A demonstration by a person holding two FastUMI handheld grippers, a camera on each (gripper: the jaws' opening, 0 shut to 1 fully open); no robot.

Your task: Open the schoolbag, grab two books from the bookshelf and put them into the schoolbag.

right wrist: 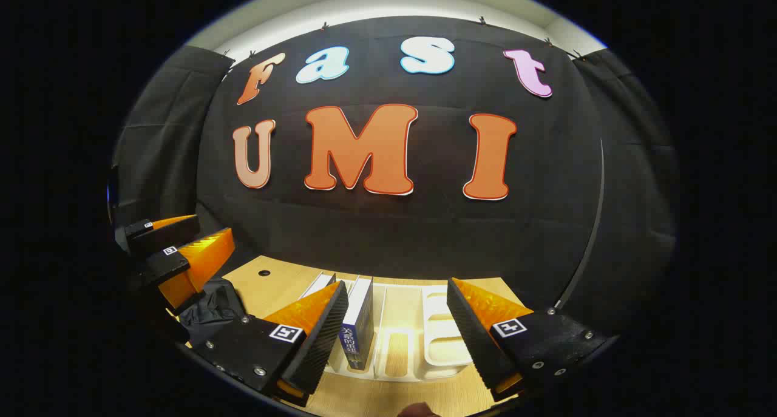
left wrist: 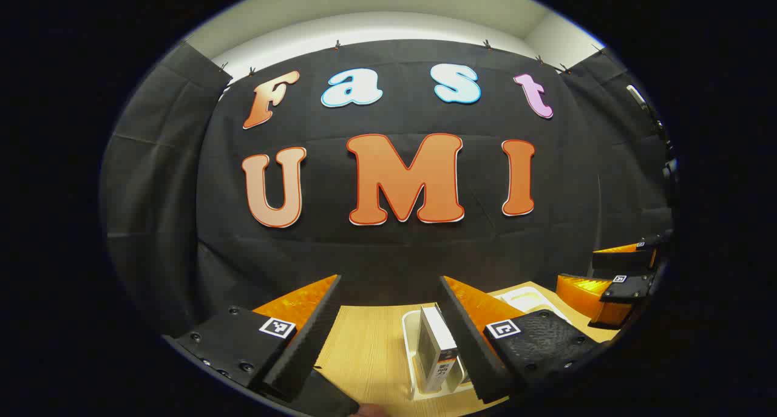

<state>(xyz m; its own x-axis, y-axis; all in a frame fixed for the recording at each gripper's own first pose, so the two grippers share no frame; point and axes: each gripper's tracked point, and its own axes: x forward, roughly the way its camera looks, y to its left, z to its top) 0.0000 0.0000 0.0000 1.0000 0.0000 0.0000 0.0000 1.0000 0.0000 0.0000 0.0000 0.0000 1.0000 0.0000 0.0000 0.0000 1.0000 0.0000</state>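
In the left gripper view, my left gripper point(left wrist: 390, 280) is open above the wooden table point(left wrist: 364, 350). A pale book point(left wrist: 436, 347) stands upright in a white bookshelf rack point(left wrist: 408, 344), just inside its right finger. In the right gripper view, my right gripper point(right wrist: 397, 282) is open over the same white rack point(right wrist: 446, 344). A blue book point(right wrist: 361, 326) stands in a slot close to its left finger, and a second book point(right wrist: 322, 280) stands behind that finger. The black schoolbag point(right wrist: 206, 311) lies crumpled at the left, below the left gripper point(right wrist: 203, 238). Whether the bag is open is hidden.
The right gripper point(left wrist: 601, 271) hangs at the far right of the left gripper view, above paper point(left wrist: 522, 298) on the table. The table point(right wrist: 273, 277) has a small round hole point(right wrist: 264, 273). Black cloth walls stand close behind the table.
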